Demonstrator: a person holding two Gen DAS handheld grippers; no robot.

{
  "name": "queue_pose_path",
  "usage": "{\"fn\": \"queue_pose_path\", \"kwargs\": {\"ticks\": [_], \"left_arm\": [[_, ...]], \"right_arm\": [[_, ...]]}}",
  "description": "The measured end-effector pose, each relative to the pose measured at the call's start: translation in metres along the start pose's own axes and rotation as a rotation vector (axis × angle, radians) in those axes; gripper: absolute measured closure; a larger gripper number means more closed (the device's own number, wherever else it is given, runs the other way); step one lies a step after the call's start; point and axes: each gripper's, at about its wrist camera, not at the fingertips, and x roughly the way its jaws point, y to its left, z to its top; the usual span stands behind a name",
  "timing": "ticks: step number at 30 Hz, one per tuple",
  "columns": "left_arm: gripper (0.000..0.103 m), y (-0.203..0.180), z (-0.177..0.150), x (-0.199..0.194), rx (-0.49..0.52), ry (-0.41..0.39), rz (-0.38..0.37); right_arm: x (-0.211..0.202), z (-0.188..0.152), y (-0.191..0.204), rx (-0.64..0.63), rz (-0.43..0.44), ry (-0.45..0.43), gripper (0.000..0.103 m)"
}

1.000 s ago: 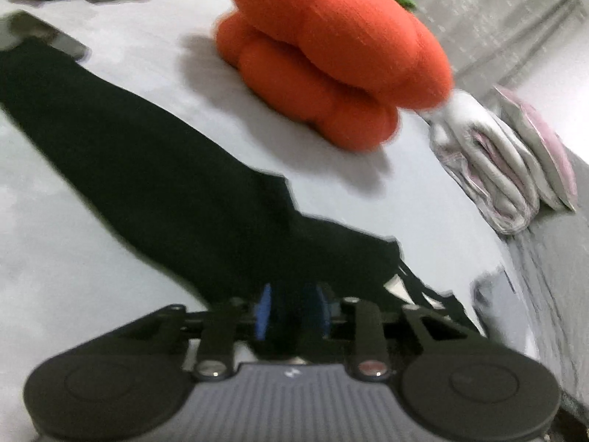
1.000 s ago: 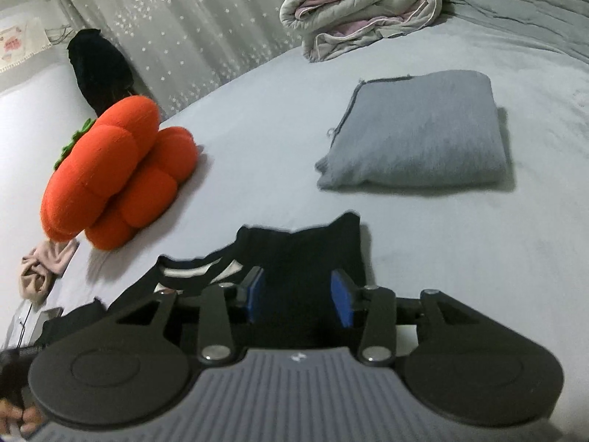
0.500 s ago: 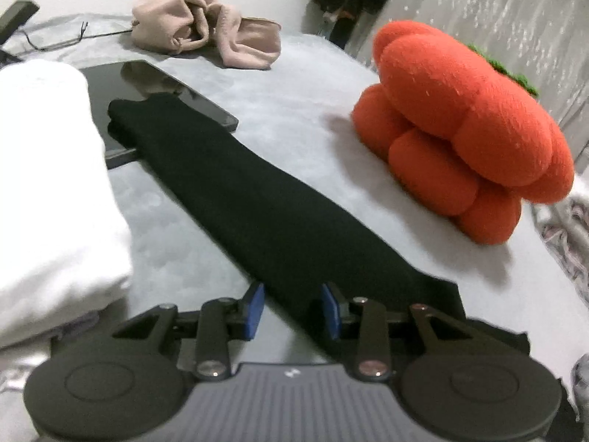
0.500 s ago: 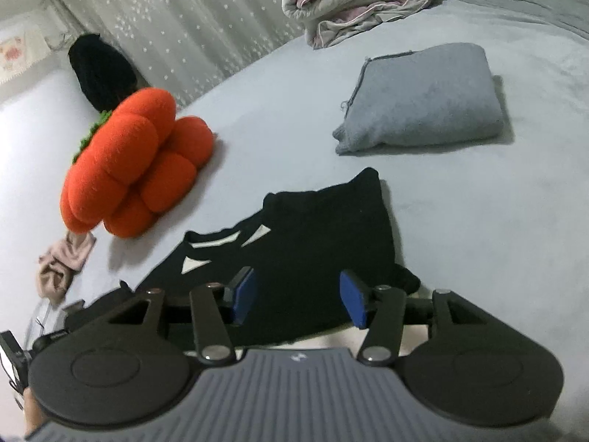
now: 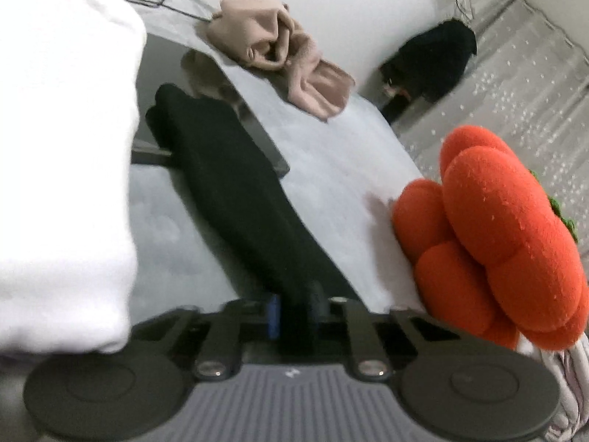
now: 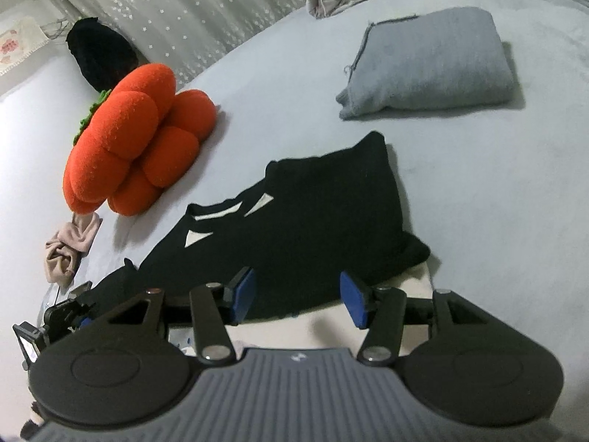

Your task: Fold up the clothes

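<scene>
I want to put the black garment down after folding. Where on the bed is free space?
Bare sheet lies between the black garment and the folded grey sweater, and to the garment's right. It is crowded near the orange cushion and beige cloth.

**Left gripper clamped, right gripper spread**

The left gripper sits low with its blue-padded fingers drawn close together, pinching a strip of black garment. The right gripper hovers with fingers wide apart, gripping nothing.

A grey bed stands before a star-dotted sheer curtain.
</scene>
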Motion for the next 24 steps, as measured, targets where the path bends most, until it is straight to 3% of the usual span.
{"fn": "queue_pose_path", "kwargs": {"ticks": [7, 13, 18, 24], "left_arm": [[0.097, -0.038, 0.003, -0.043, 0.167, -0.169, -0.075], [0.097, -0.066, 0.000, -0.089, 0.323, -0.232, -0.231], [0.096, -0.086, -0.009, -0.109, 0.418, -0.189, -0.380], [0.096, -0.108, -0.028, -0.117, 0.505, -0.064, -0.550]], "right_arm": [[-0.002, 0.003, -0.002, 0.025, 0.014, -0.006, 0.047], [-0.004, 0.005, -0.003, 0.041, 0.023, -0.011, 0.047], [-0.004, 0.004, -0.001, 0.041, 0.029, -0.013, 0.047], [-0.004, 0.004, 0.001, 0.039, 0.030, -0.015, 0.047]]}}
